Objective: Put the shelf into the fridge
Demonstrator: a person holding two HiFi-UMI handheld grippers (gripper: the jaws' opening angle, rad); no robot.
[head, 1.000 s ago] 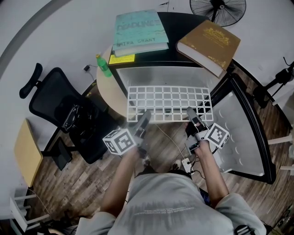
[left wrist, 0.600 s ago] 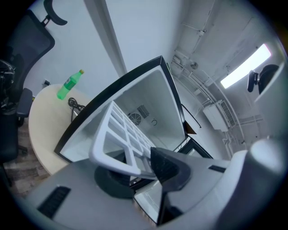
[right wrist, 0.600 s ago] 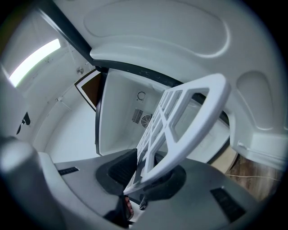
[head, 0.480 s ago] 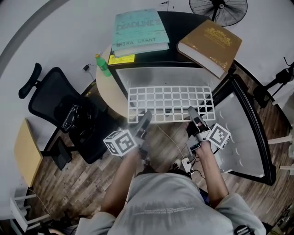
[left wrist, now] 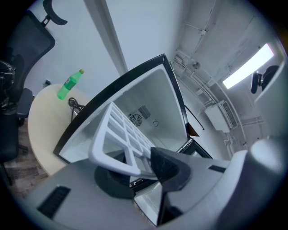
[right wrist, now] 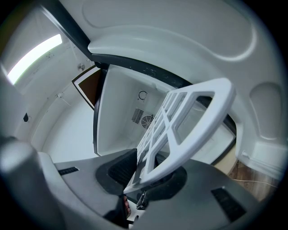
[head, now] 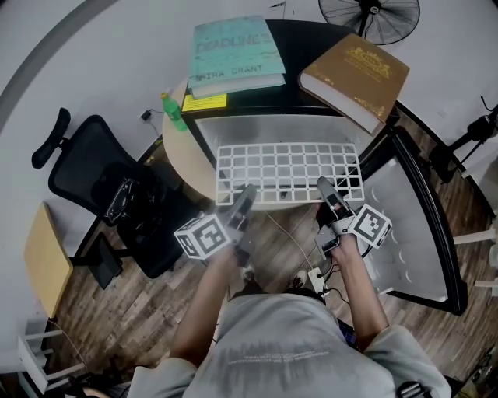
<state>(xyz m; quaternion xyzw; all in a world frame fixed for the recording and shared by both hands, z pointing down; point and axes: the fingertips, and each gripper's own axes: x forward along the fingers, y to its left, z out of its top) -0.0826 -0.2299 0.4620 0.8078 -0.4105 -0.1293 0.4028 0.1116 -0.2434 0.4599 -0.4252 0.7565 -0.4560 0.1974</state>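
Fan (head: 369, 15) cut off at top edge. We cannot read print on yellow label (head: 205, 102). Left gripper (head: 247, 192) covers part of shelf (head: 288, 172) rim.

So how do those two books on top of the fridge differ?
The teal book lies roughly square to the black fridge, near its left edge; the brown book sits skewed at the right corner. The brown book looks thicker than the teal book. Both lie closed, cover up.

Counted: one shelf (head: 286, 172); one fridge (head: 264, 128); two grippers, left gripper (head: 247, 194) and right gripper (head: 325, 187); two books, teal book (head: 236, 53) and brown book (head: 354, 76); one bottle (head: 175, 111); one chair (head: 109, 194); one fan (head: 368, 17); one table (head: 187, 155); one person (head: 288, 342).
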